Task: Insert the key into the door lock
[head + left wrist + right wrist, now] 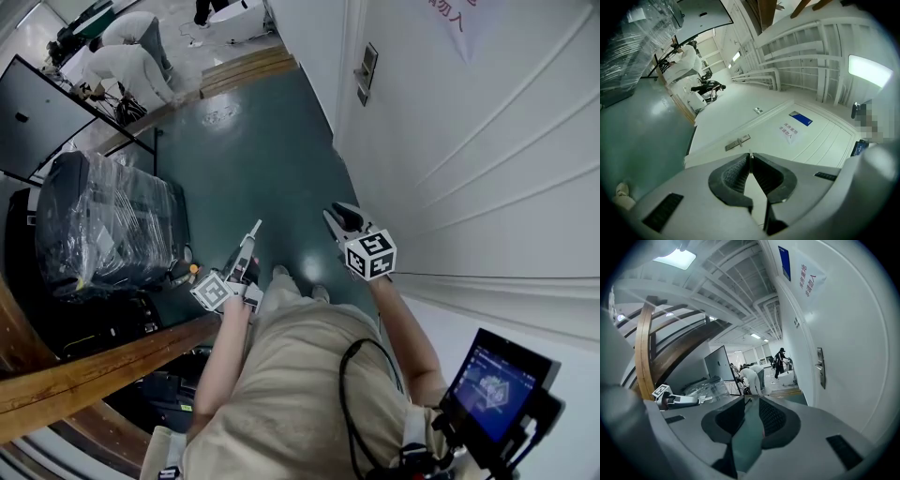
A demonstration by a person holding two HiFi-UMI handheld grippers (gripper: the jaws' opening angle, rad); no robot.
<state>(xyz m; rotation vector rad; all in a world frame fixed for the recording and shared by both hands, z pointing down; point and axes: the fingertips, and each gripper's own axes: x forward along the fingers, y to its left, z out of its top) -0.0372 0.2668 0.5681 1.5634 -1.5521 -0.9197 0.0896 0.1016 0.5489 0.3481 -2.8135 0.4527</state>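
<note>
The white door [469, 141] runs along the right of the head view, with its metal lock plate and handle [366, 70] far ahead. The same lock plate [737, 142] shows beyond my left gripper [750, 157], whose jaws are shut on a thin silver sliver at their tips, apparently the key [750, 154]. In the head view this left gripper [255, 227] points level over the green floor, left of the door. My right gripper [336, 216] hovers closer to the door with its jaws open and nothing between them [751, 401]. The lock plate [820, 366] lies ahead on its right.
A black machine wrapped in clear film [103, 225] stands at the left, and a wooden rail [94, 370] runs below it. People in white [131, 56] bend over far down the hall near a wooden step [244, 67]. A lit screen [492, 384] hangs at lower right.
</note>
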